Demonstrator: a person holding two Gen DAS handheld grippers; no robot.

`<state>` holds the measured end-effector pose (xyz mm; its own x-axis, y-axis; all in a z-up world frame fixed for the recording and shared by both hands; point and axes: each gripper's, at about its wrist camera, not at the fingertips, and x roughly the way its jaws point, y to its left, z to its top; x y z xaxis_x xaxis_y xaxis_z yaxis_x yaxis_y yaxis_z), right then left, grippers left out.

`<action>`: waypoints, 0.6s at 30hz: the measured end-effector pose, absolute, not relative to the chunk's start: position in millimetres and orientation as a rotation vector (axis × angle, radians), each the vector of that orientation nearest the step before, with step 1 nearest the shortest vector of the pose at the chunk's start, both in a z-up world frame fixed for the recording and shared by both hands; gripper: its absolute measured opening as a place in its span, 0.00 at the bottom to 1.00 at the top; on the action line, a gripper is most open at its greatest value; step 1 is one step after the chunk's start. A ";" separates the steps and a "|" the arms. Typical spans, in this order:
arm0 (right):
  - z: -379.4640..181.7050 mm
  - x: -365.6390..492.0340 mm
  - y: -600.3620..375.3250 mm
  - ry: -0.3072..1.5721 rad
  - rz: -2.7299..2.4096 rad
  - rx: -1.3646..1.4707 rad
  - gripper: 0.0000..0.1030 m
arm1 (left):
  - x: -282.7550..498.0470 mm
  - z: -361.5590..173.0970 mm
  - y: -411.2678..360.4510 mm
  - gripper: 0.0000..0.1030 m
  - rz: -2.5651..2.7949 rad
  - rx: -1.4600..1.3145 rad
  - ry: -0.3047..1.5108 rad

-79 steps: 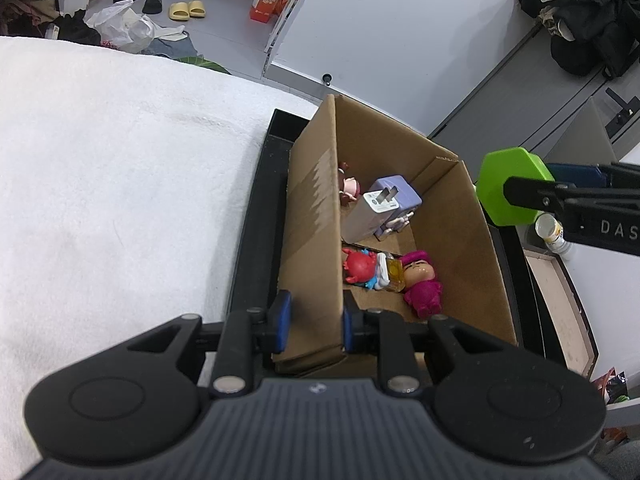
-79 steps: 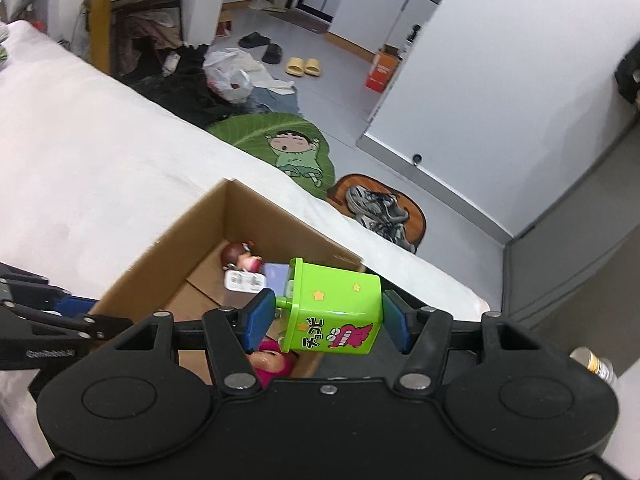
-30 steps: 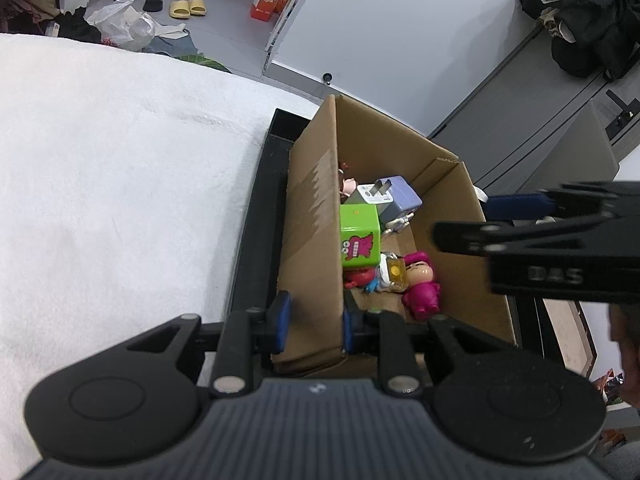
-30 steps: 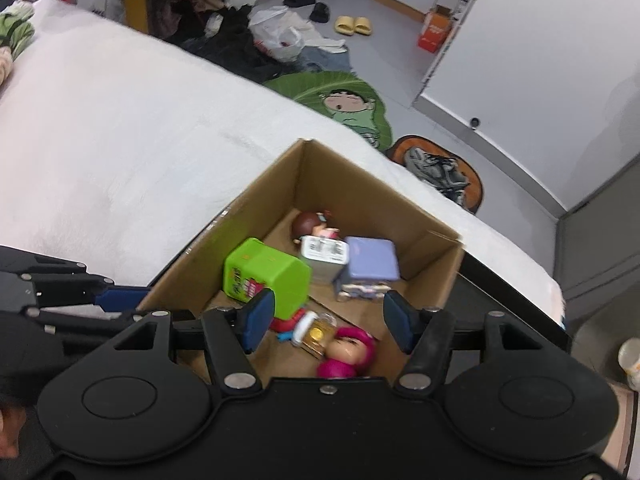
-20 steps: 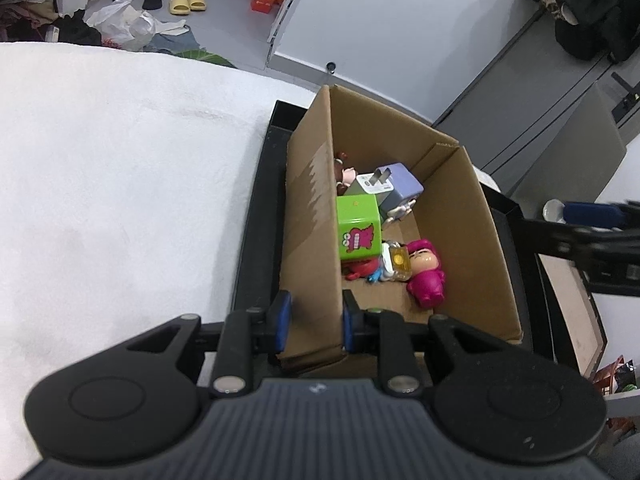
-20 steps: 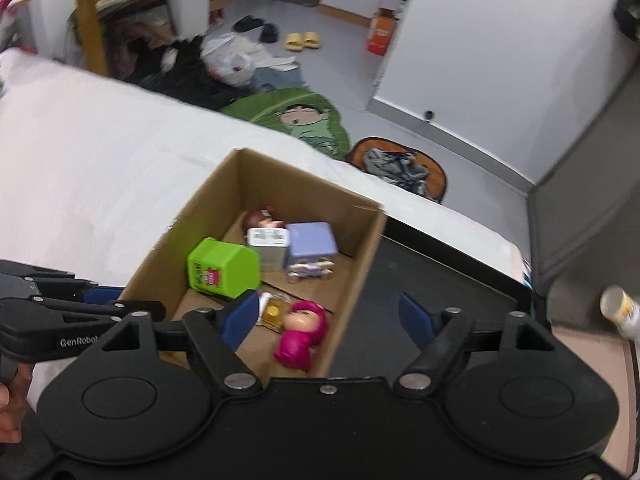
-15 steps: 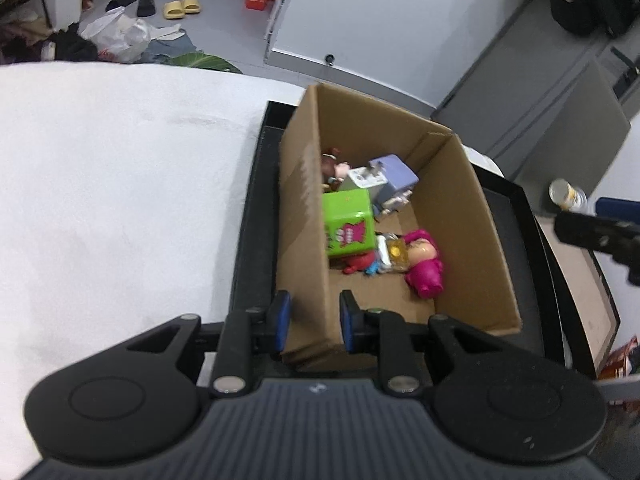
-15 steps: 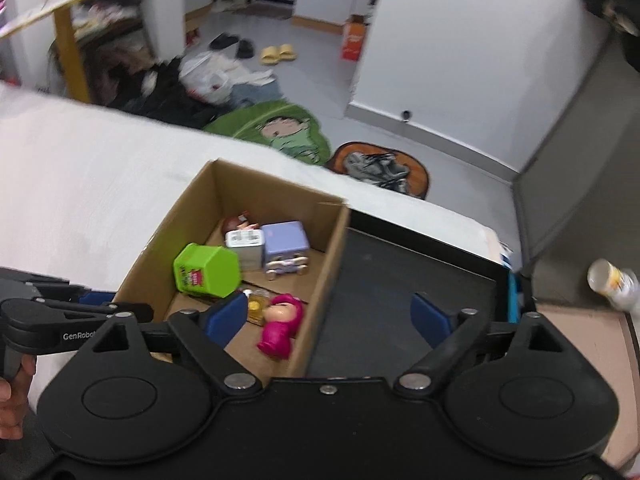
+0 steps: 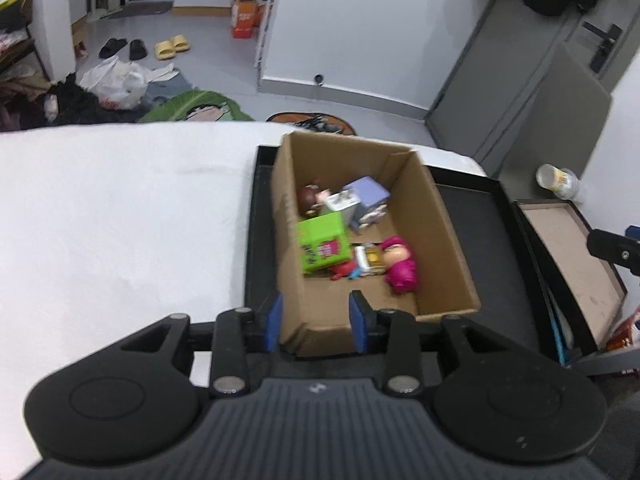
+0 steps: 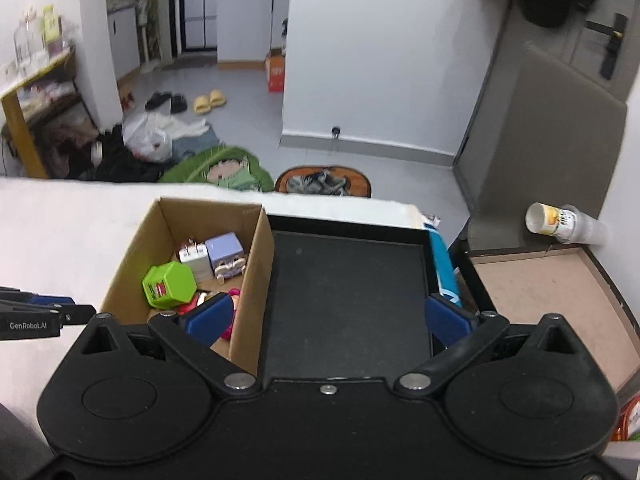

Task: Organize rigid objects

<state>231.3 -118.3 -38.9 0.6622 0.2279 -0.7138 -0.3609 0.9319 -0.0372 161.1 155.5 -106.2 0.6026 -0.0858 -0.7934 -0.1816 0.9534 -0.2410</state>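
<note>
A brown cardboard box (image 9: 436, 236) (image 10: 132, 256) stands in a black tray (image 9: 480, 220) (image 10: 348, 292). Inside lie a green toy box (image 9: 322, 242) (image 10: 170, 290), a white charger (image 10: 195, 262), a purple cube (image 9: 368, 196) (image 10: 225, 252), a pink figure (image 9: 398, 264) and other small toys. My left gripper (image 9: 315, 322) is open, its fingers straddling the box's near left corner without clamping it. My right gripper (image 10: 326, 316) is wide open and empty above the tray's bare floor, right of the box.
The tray rests on a white cloth-covered surface (image 9: 120, 220). A second flat tray with a brown floor (image 10: 548, 304) lies at the right, with a paper cup (image 10: 560, 222) behind it. The floor beyond holds slippers, bags and a green mat (image 10: 224, 170).
The right gripper dropped the green toy box into the cardboard box, opened wide and pulled back to the right. The left gripper let go of the box wall, opened and drew back.
</note>
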 end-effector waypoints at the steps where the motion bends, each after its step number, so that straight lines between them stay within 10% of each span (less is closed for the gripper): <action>1: -37.4 227.7 -121.3 0.778 0.334 -0.174 1.00 | 159.4 -101.1 152.0 0.41 0.046 -0.310 0.921; 10: -23.1 193.5 -156.6 0.758 0.273 -0.026 1.00 | 135.0 -50.7 111.3 0.77 -0.032 -0.275 0.846; 18: -4.9 162.3 -188.1 0.692 0.187 0.081 1.00 | 102.3 -9.6 90.8 0.86 -0.063 -0.205 0.784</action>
